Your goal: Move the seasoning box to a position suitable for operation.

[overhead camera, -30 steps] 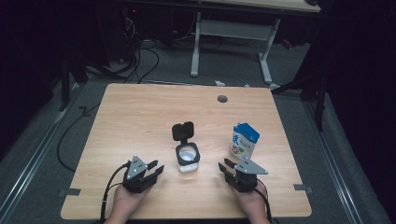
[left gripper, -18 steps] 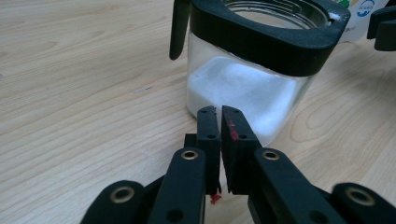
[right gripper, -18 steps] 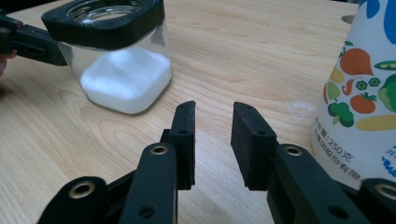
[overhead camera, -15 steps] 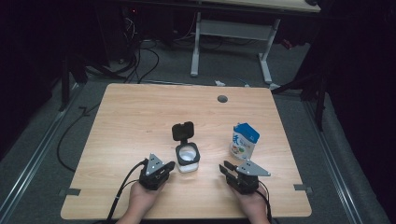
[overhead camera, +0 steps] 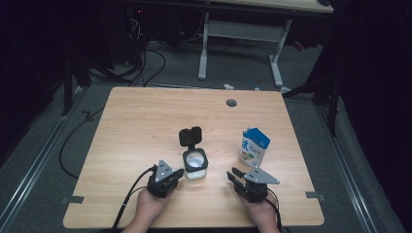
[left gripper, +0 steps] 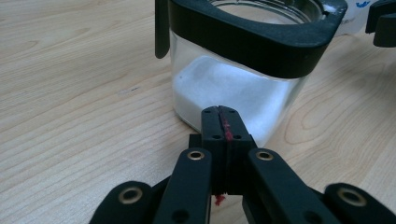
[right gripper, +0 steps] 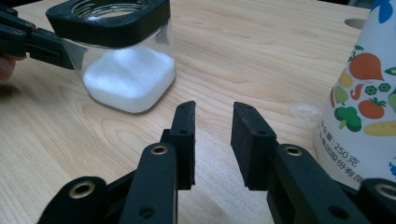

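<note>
A square glass jar [overhead camera: 195,165] with a black collar holds white powder; its black flip lid [overhead camera: 190,136] stands open behind it. My left gripper [overhead camera: 180,172] is shut with nothing between its pads, tips just short of the jar's lower wall [left gripper: 233,88]; in the left gripper view the jaws [left gripper: 222,122] meet flat. My right gripper [overhead camera: 234,174] is open and empty, its jaws [right gripper: 213,121] having just been opening a little. It points at bare wood between the jar [right gripper: 126,74] and a white-and-blue carton [overhead camera: 254,146], which stands close on its right [right gripper: 364,107].
The wooden table [overhead camera: 145,121] has a round cable hole [overhead camera: 231,103] near its far edge. Black cables [overhead camera: 145,63] lie on the grey floor at the back left, and the white legs of another desk [overhead camera: 204,48] stand behind.
My left hand has slid right, up to the jar, and its jaws have closed. The right hand, jar and carton have stayed put.
</note>
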